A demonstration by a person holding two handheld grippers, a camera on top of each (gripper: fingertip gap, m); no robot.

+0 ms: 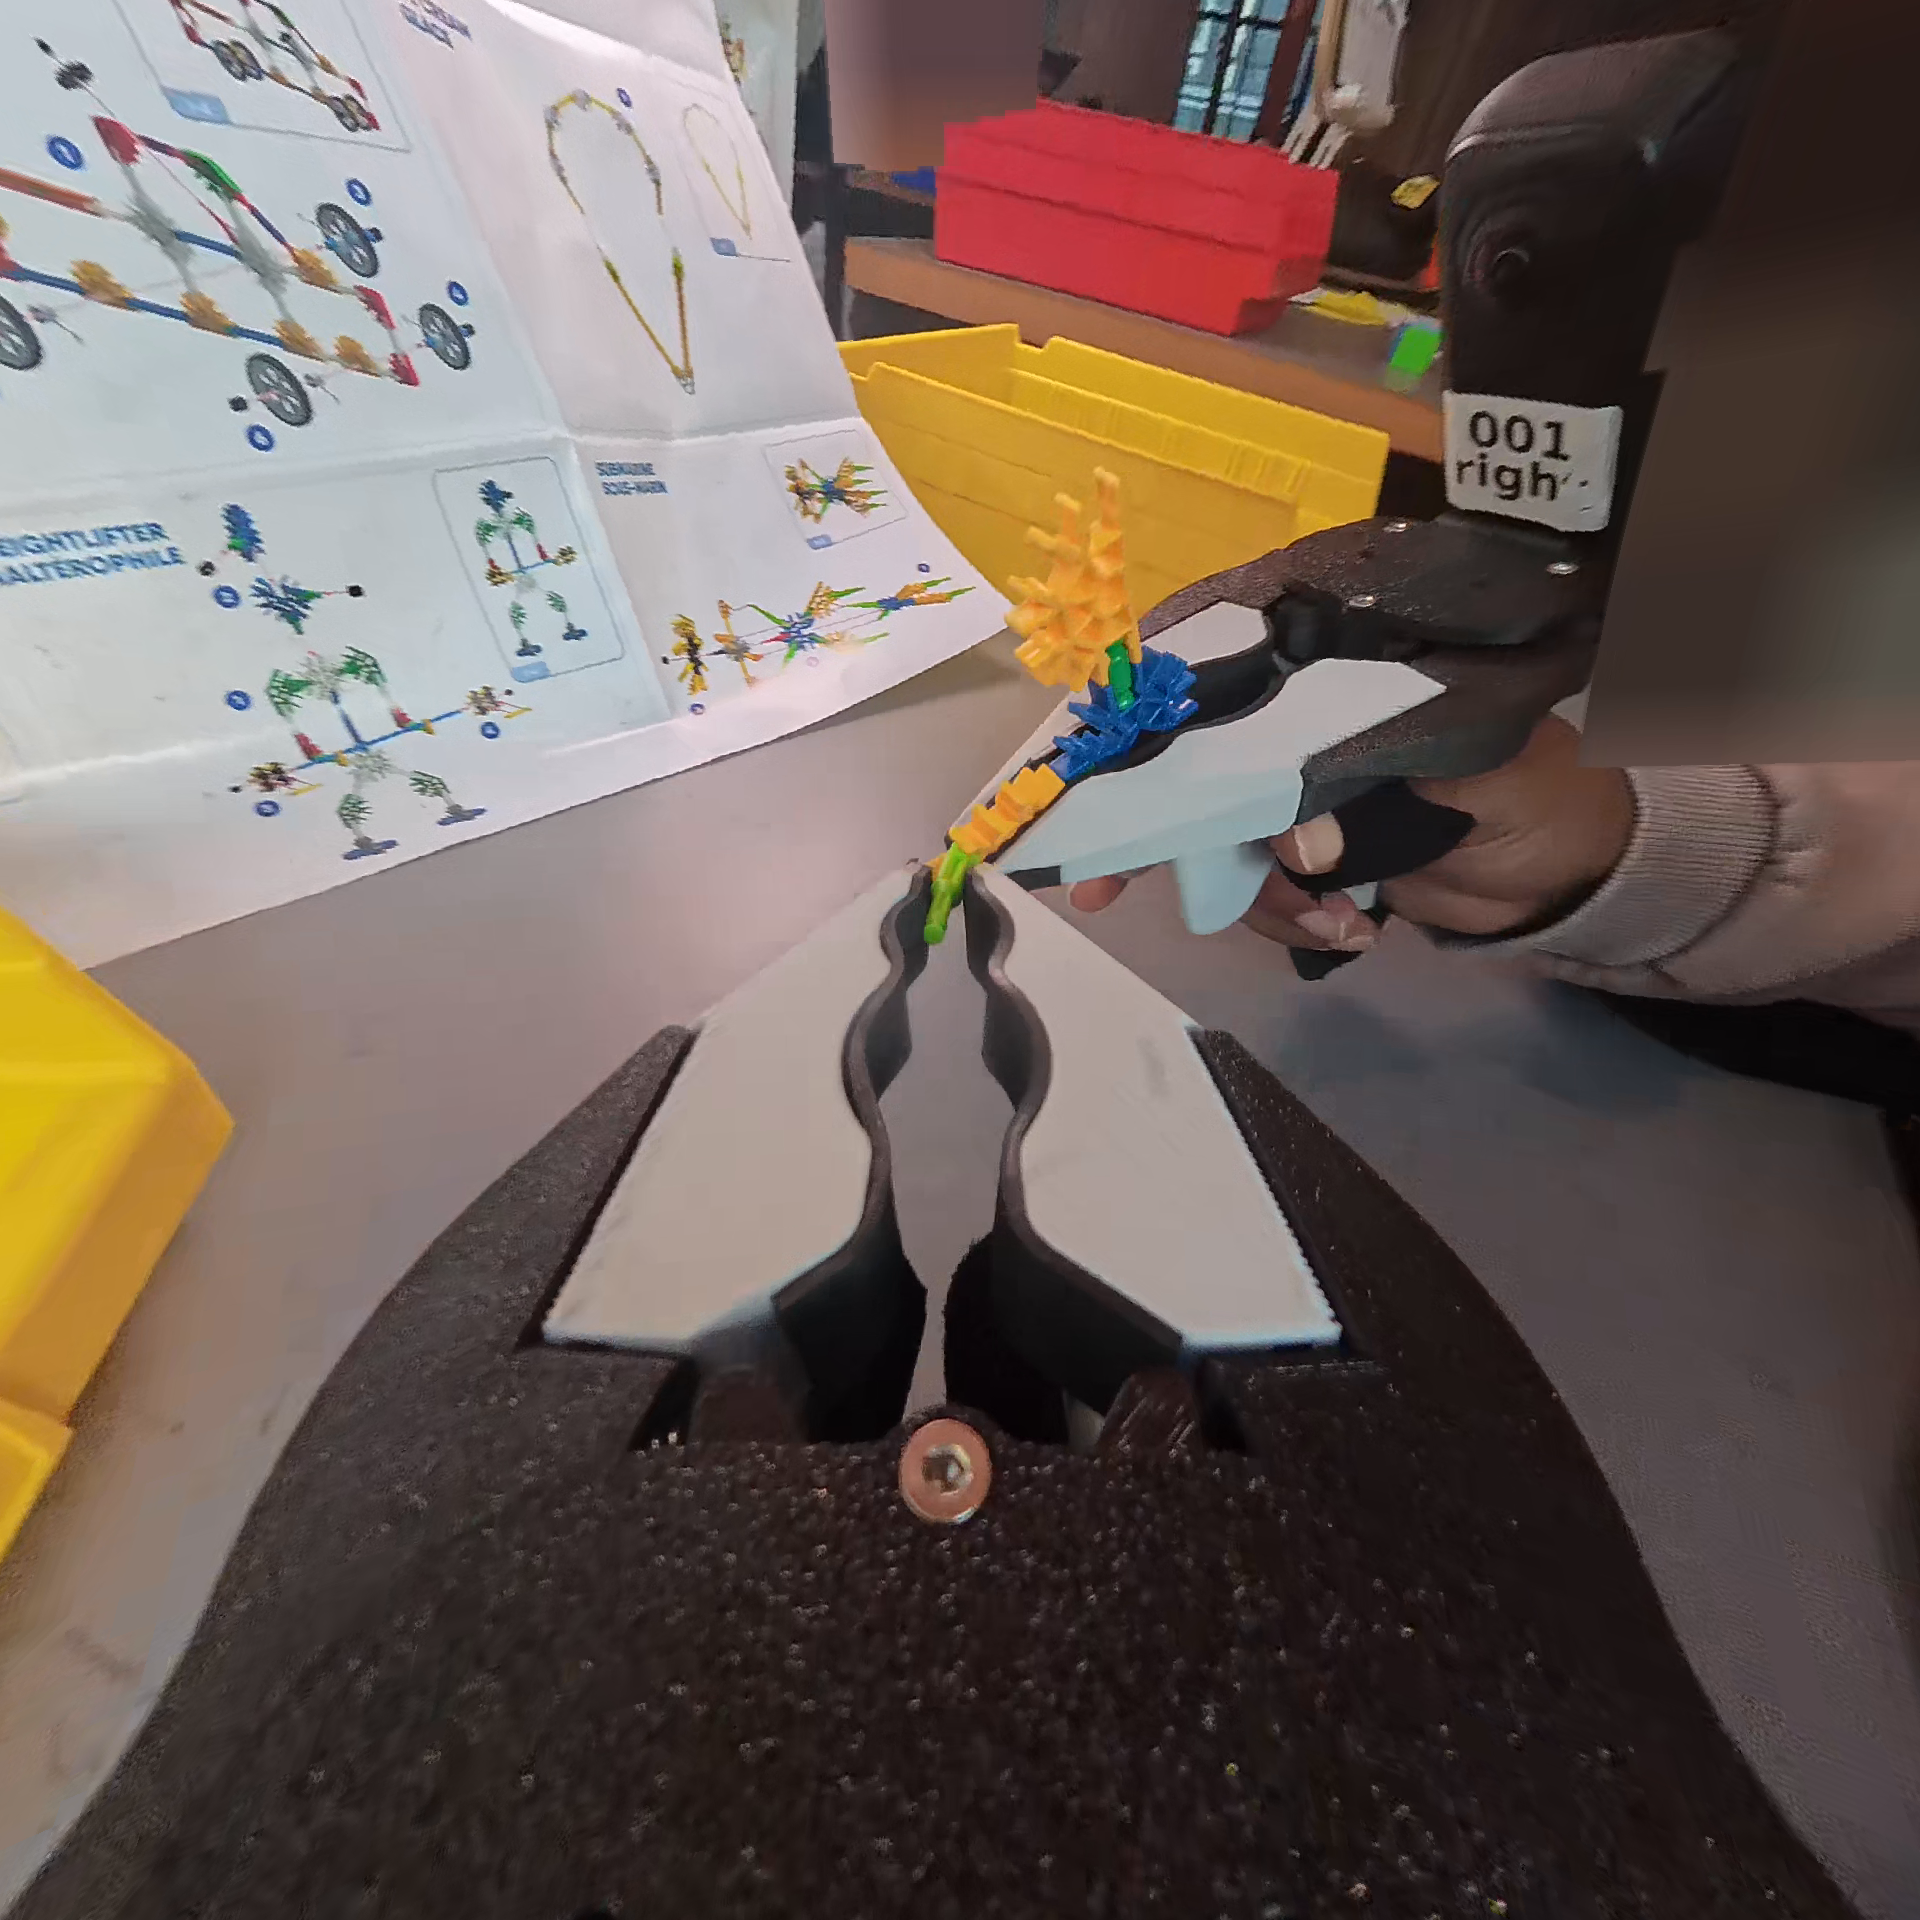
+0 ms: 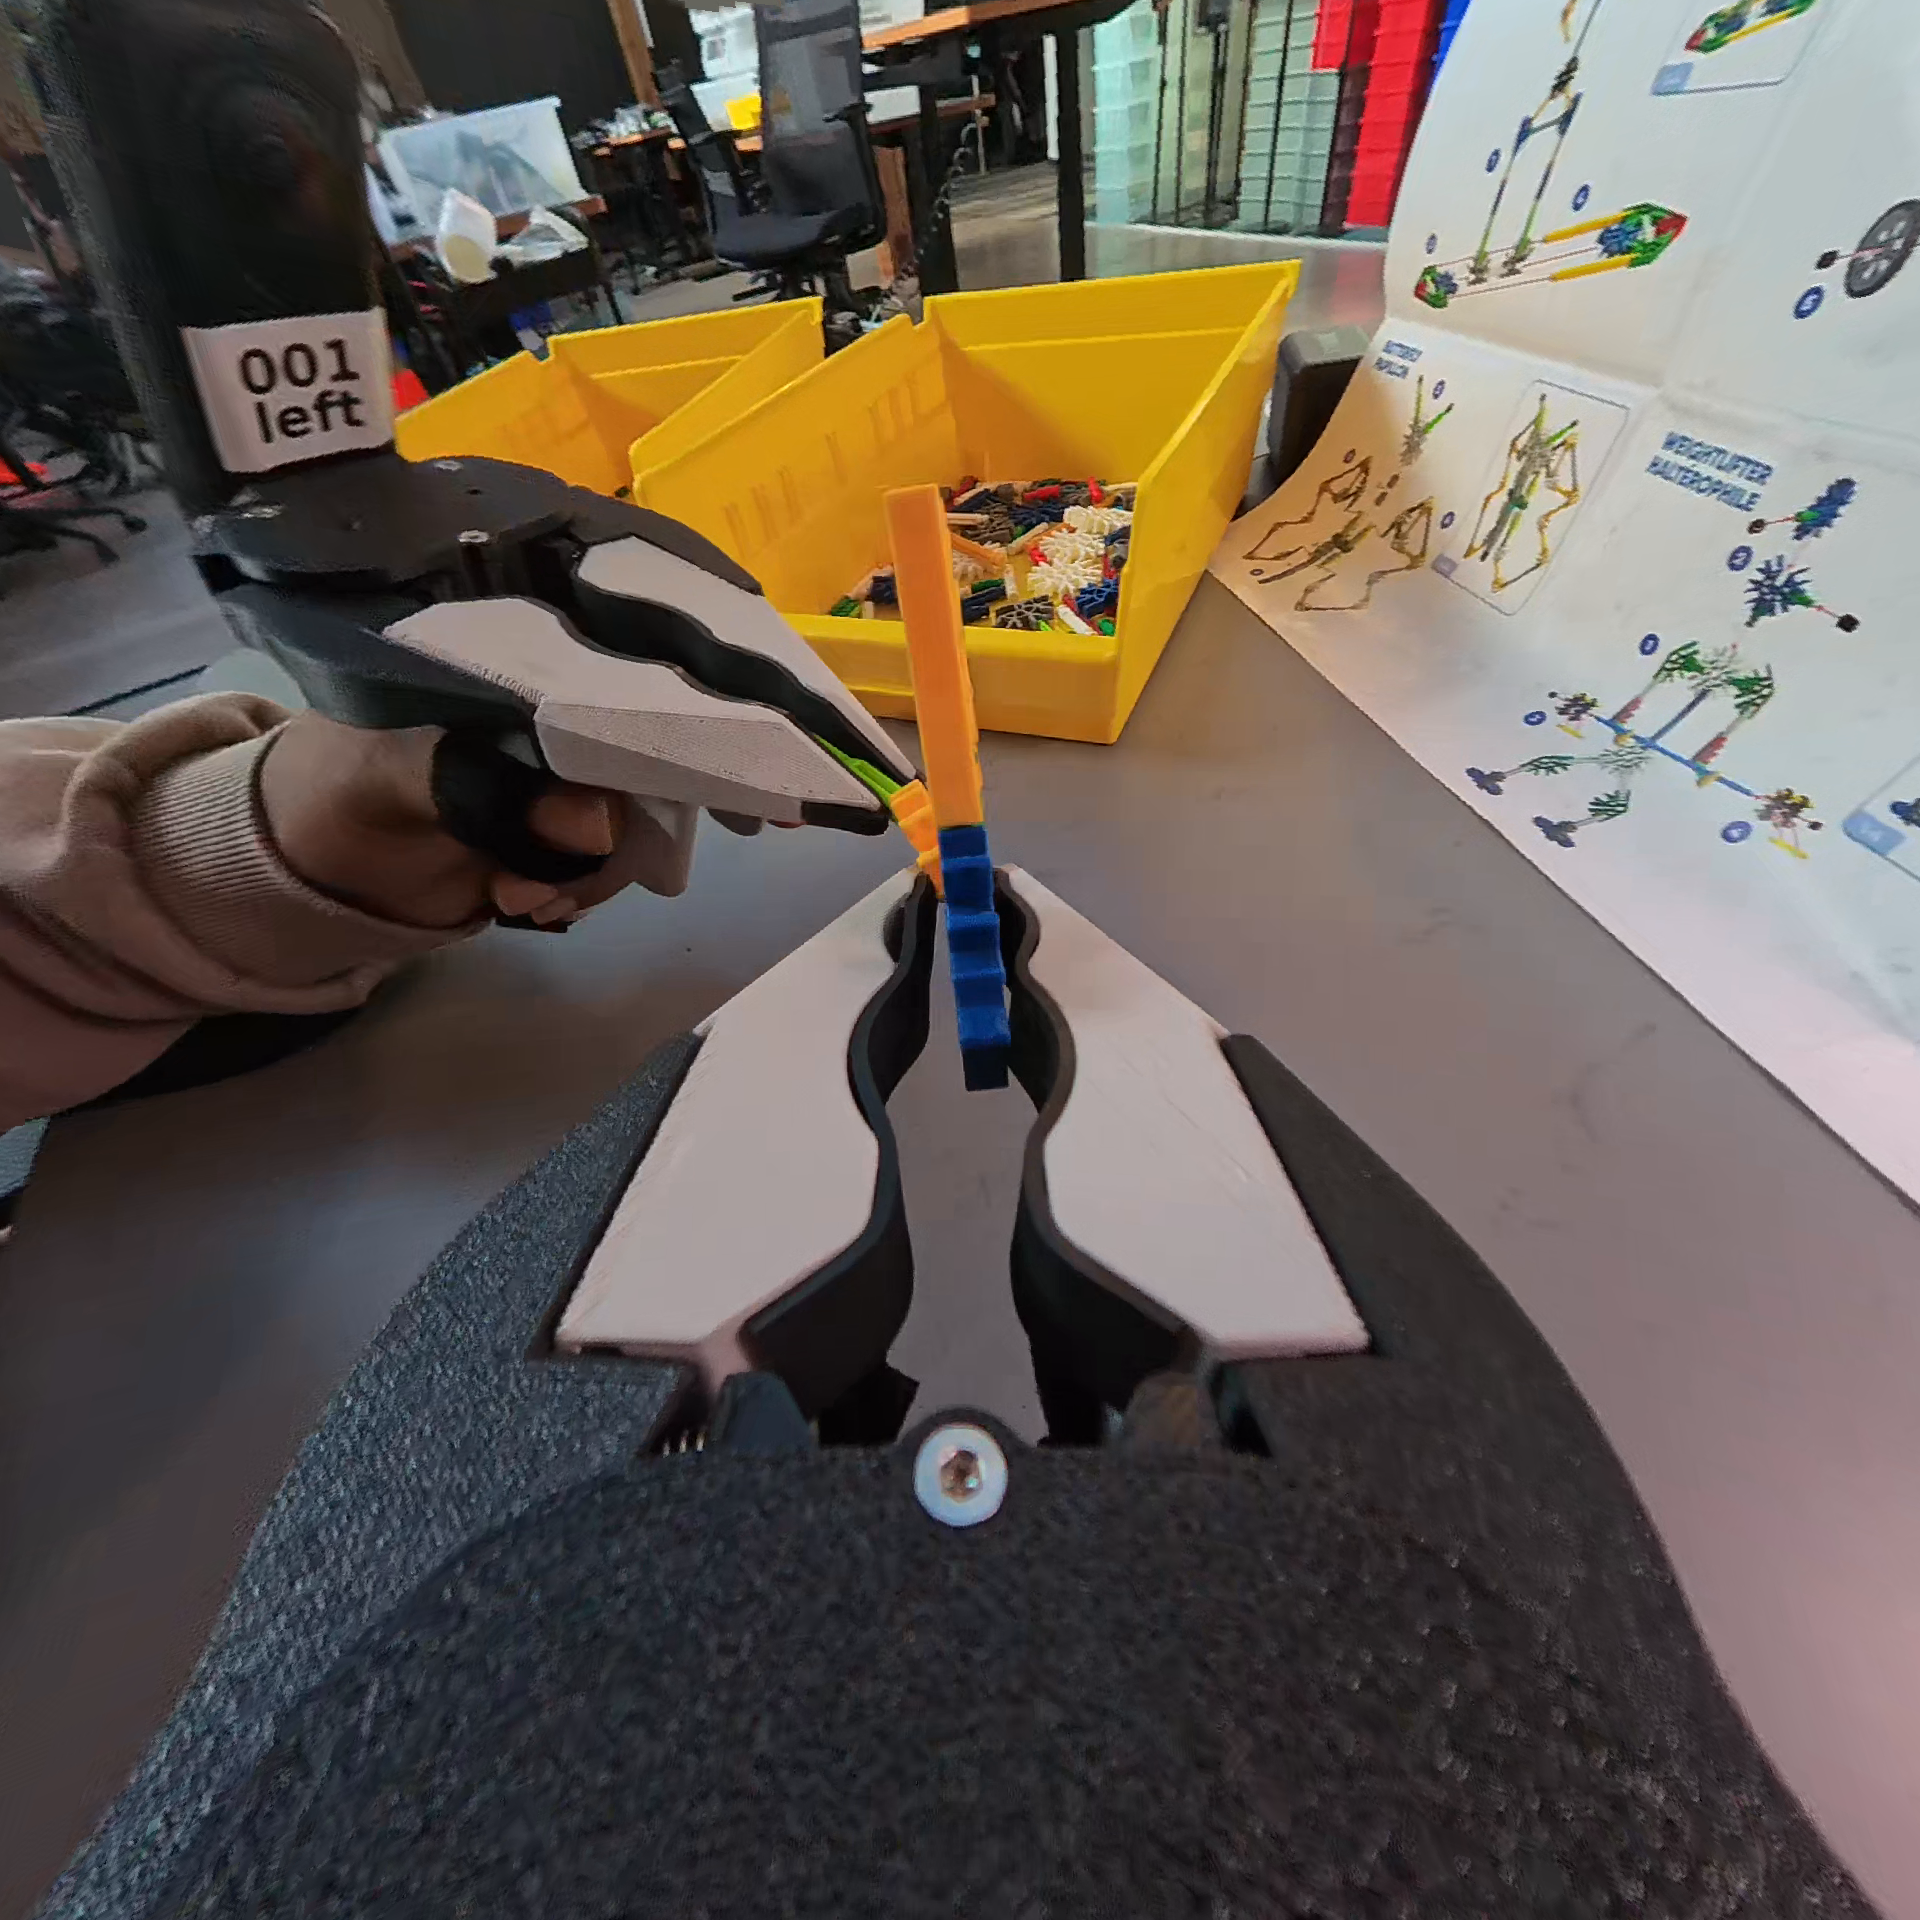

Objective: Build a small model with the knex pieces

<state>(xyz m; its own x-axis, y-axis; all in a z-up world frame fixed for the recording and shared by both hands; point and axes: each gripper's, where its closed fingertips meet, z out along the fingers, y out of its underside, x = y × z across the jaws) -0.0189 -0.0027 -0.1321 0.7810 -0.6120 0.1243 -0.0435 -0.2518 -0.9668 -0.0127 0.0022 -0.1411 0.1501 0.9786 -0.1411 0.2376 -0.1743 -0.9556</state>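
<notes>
Left gripper (image 1: 943,896) pinched tight at its white-and-black fingertips on a short lime-green plastic rod (image 1: 943,902), right at the far end of the jaws. Right gripper (image 2: 961,914) clamped on a blue snowflake-shaped plastic connector (image 2: 977,966), seen edge-on between its wavy black pads, tips nearly meeting around it. Joined up in one small toy assembly: green rod into an orange connector (image 1: 1003,810), then the blue piece, then a tall orange fan-shaped connector (image 1: 1075,592) sticking up and away above the right gripper's fingers. Both grippers tip to tip over a smooth grey tabletop (image 1: 644,935), assembly held clear of the surface. Person's hand (image 1: 1455,862) in a beige ribbed sleeve wrapped round the right gripper's black trigger; the other hand (image 2: 416,831) likewise on the left one. Far beyond the tips in the right wrist view, an open yellow plastic bin (image 2: 1039,665) filled with mixed coloured construction pieces, a second yellow bin (image 2: 623,384) just to its left. Large white folded instruction sheet (image 1: 416,468) with coloured model diagrams propped up along the far side. Red plastic bin (image 1: 1122,218) well back on another table.
</notes>
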